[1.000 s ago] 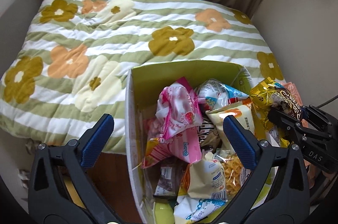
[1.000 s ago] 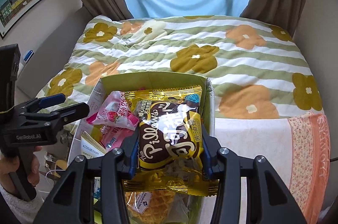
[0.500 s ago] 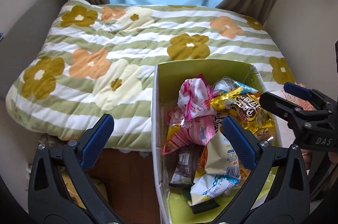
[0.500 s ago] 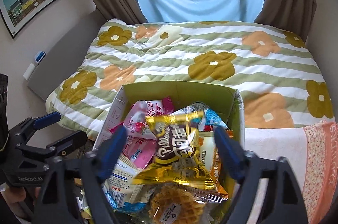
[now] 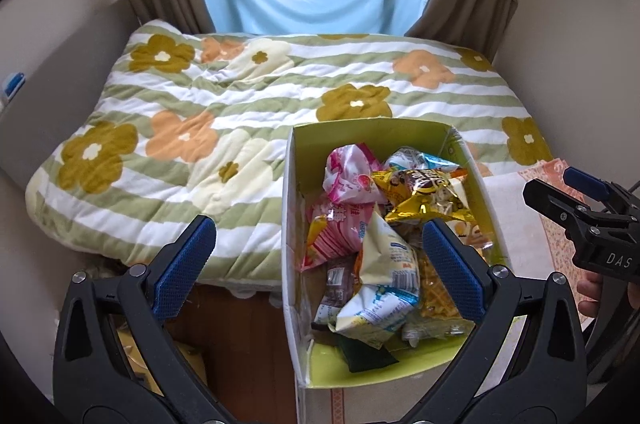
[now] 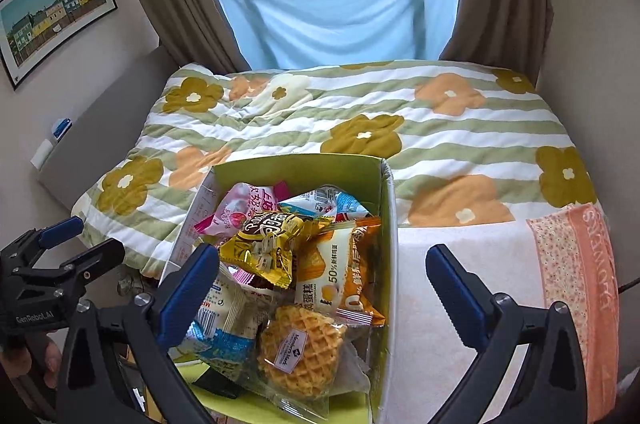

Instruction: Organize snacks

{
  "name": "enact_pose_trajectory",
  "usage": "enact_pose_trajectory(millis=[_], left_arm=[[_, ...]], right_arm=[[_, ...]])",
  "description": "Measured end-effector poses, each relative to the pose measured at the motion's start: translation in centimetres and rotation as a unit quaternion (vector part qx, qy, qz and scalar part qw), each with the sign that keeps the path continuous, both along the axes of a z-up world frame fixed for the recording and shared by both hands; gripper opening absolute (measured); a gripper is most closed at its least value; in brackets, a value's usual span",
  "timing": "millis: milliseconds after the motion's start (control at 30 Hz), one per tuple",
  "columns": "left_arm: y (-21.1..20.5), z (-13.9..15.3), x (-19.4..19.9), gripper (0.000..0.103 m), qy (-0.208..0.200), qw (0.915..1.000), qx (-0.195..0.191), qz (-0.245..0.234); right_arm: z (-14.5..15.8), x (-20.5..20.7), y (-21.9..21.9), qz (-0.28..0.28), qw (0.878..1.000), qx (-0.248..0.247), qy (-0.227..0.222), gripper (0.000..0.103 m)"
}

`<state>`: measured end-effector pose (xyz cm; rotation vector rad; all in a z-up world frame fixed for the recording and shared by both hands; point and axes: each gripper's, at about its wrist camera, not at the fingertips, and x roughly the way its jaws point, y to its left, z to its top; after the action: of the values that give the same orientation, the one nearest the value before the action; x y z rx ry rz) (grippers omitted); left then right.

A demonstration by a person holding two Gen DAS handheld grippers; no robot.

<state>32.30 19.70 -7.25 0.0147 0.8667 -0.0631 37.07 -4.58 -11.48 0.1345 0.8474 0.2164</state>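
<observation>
Blue pads: my right gripper [image 6: 322,286] stands with its jaws spread wide and nothing between them; its left pad overlaps the box's near-left contents in my view, its right pad is over the white cloth.
My left gripper [image 5: 316,266]: also spread wide and empty, one pad over the quilt's edge, the other over the box's right side.
Gold packet [image 6: 266,244]: it lies loose on top of the heap in the box, apart from my pads, brown label up.
Box [image 6: 390,224]: green inside, white outside, open-topped, at the near edge of the bed and full of snacks.
Other snacks: a pink strawberry packet [image 6: 240,209] at the far left, an orange-and-white cake packet [image 6: 340,276] to the right of the gold one, a wrapped waffle [image 6: 302,346] at the near side, a white-and-blue packet [image 6: 224,320] at the near left.
Bed: a green-striped quilt [image 6: 360,111] with flowers lies behind the box; a peach towel [image 6: 576,264] lies to its right.
Beyond: a blue cloth [image 6: 340,11] hangs across the window between brown curtains.
</observation>
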Motion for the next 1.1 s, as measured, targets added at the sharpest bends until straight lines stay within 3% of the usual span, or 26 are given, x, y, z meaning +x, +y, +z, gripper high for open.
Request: enact_pose_trajectory(millis=[233, 333, 600, 800, 1100], left_arm=[[-5.9, 4.9, -8.9, 0.102, -0.069, 0.9976, -0.004, 0.007], [-9.0, 6.9, -13.6, 0.102, -0.105, 0.9944, -0.006, 0.010], [-14.7, 8.6, -22.9, 0.103, -0.143, 0.9897, 0.008, 0.007], [-15.2, 8.8, -26.8, 0.103, -0.163, 0.9867, 0.007, 0.005], [-15.0, 8.7, -28.1, 0.103, -0.172, 0.9851, -0.002, 0.003]], right_arm=[[4.7, -7.5, -5.2, -0.013, 0.998, -0.005, -0.055, 0.103], [6.6, -12.1, -8.5, -0.022, 0.997, -0.032, -0.073, 0.103], [9.0, -21.8, -14.8, -0.063, 0.990, -0.071, -0.103, 0.103], [9.5, -25.6, -15.4, -0.087, 0.986, -0.072, -0.126, 0.103], [9.2, -27.5, -14.6, -0.096, 0.982, -0.073, -0.142, 0.103]])
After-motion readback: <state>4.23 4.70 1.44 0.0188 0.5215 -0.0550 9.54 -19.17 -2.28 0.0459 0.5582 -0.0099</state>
